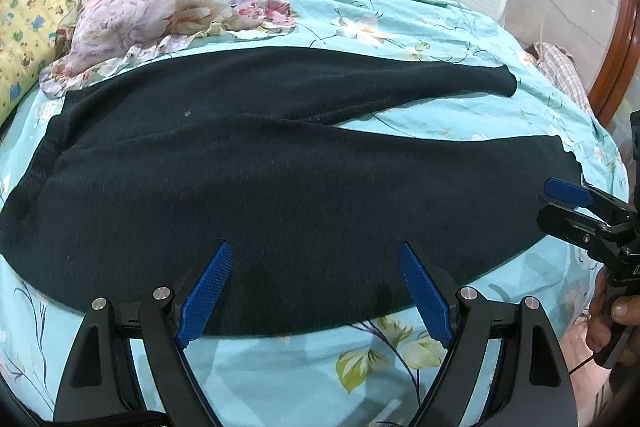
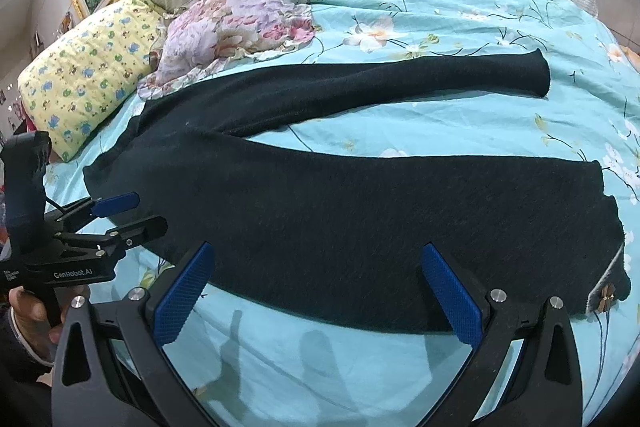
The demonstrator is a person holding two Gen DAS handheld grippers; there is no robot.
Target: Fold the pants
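Dark pants (image 1: 280, 163) lie spread across the frame's center on the floral bedsheet (image 1: 280, 367); left gripper (image 1: 316, 287) and right gripper (image 2: 320, 291) hover at its lower edge, jaws apart, seemingly ready to grasp the near leg.

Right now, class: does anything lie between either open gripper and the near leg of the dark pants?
Nothing visible does. The left gripper and the right gripper both hover open just above the near edge of the pants, with only bare floral bedsheet below. The pillows lie beyond the pants.
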